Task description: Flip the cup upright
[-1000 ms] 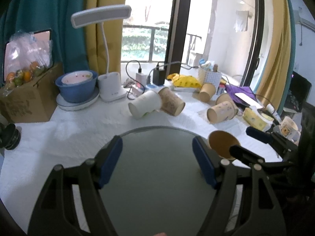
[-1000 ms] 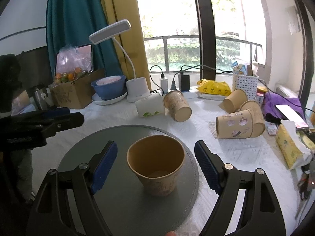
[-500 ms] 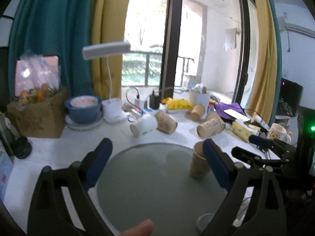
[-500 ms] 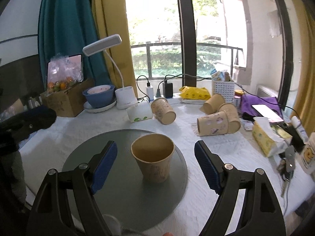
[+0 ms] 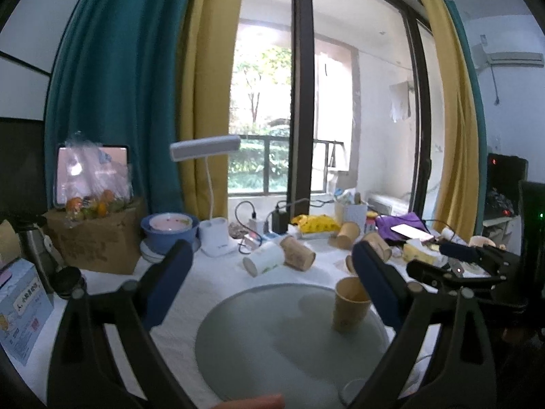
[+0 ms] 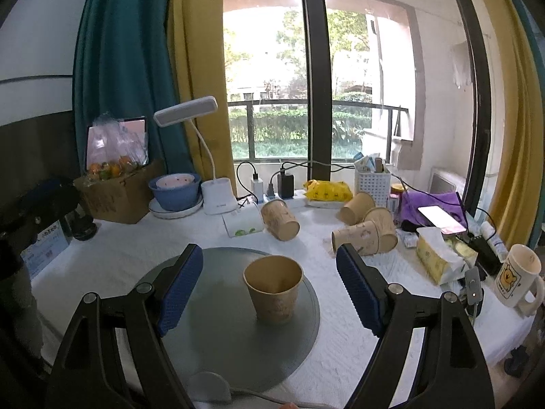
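- Left wrist view: the left gripper [image 5: 272,272] has its two black fingers spread wide, nothing between the blue ribbed pads [image 5: 167,283].
- The brown paper cup [image 5: 351,303] stands upright, mouth up, on the right part of a round, smooth grey disc [image 5: 272,334]; its tapered wall is partly hidden by the right-hand pad.
- The disc lies on a white table covering [image 5: 211,283] with a pebbled, towel-like texture.
- Behind the disc, a white paper cup [image 5: 264,262] and a printed brown cup [image 5: 299,257] lie on their sides, touching.
- Farther back stand a white desk lamp [image 5: 214,238] with a thin bent neck and flat bar head, a blue bowl [image 5: 168,235] and a cardboard box [image 5: 95,242] with fruit under clear plastic.
- The right gripper [image 5: 453,262] shows at the right edge, dark and blurred, its fingers apart.

- Right wrist view: the right gripper [image 6: 269,289] holds its fingers spread wide, the dimpled blue pads [image 6: 361,289] well clear of the cup on both sides.
- The cup [image 6: 274,289] sits upright near the disc's [image 6: 211,323] middle, open rim circular, faint print on its wall.
- To the right, three more brown cups [image 6: 364,235] lie tipped in a cluster near a yellow tissue pack [image 6: 439,259].
- A white ceramic mug [image 6: 517,279] with a bear picture stands at the far right edge.
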{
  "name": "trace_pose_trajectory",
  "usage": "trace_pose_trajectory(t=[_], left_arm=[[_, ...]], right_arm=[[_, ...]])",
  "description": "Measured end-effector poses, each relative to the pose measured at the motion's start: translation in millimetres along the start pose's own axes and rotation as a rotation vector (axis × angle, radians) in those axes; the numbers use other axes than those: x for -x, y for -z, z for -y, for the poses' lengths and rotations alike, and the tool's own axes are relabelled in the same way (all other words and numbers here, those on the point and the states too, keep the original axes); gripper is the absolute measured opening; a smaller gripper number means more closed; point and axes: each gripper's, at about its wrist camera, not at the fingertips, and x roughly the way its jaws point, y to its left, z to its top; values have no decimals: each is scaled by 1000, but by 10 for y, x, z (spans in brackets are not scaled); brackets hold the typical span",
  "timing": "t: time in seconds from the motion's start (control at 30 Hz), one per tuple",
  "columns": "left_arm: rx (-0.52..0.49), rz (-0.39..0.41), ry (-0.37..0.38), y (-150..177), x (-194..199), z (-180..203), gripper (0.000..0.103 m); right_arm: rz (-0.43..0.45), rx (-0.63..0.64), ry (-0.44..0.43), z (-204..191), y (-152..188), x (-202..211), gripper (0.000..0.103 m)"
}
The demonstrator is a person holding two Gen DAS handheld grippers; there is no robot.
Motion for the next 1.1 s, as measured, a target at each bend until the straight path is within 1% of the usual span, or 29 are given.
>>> trace_pose_trajectory(t=[0.6, 1.1], left_arm=[[2, -8, 19, 1, 23, 25, 96], [2, -9, 22, 1, 17, 30, 96]], right_arm=[[4, 1, -4, -22, -16, 22, 83], [5, 0, -5, -17, -14, 25, 83]])
